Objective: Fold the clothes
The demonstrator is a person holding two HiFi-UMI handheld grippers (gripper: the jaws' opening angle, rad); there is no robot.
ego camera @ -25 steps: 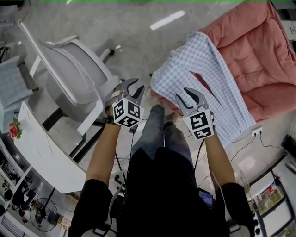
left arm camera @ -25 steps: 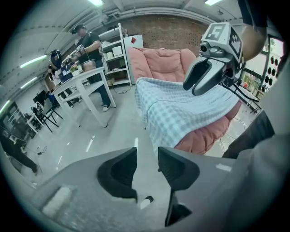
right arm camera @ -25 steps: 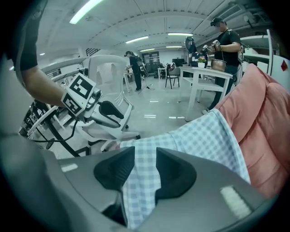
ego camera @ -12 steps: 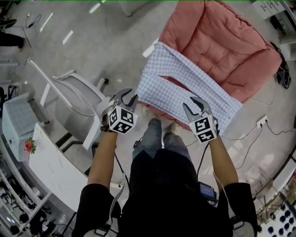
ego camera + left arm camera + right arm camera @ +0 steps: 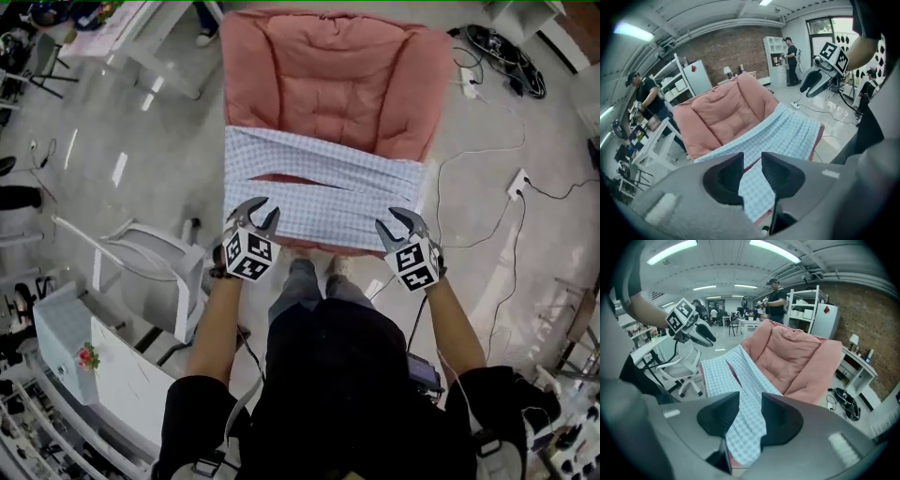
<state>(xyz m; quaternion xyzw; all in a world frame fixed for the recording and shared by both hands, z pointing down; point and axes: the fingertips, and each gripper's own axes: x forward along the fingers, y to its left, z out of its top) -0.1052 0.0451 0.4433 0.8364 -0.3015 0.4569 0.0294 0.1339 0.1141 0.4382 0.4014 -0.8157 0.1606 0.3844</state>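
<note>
A: Where is the garment (image 5: 319,187) lying?
B: It is lying crosswise over the front edge of the pink cushion (image 5: 328,66), its near hem hanging toward the person's feet; a slit is showing pink between its two long parts, so it is looking like trousers, though I am not swearing to it

A: And the grippers?
B: The left gripper (image 5: 257,216) is hovering at the near left corner, its jaws closing with a gap between them; the checked cloth is showing through that gap, but the pads are not pressing on it; the right gripper (image 5: 399,225) is hanging at the near right corner, jaws apart, cloth showing in its gap, nothing pinched

A: So how is one doing this step well?
B: I am judging the step to be taking hold of the two near corners; each gripper is needing to go in deep enough that the pads are biting full cloth and not just the hem; both layers are wanting to be caught, or the under one is likely sagging on the lift; the two sides are wanting to close level, so the fold is landing square; the cushion being soft, pressing down into it is risking a pinch of padding along with the cloth
</note>
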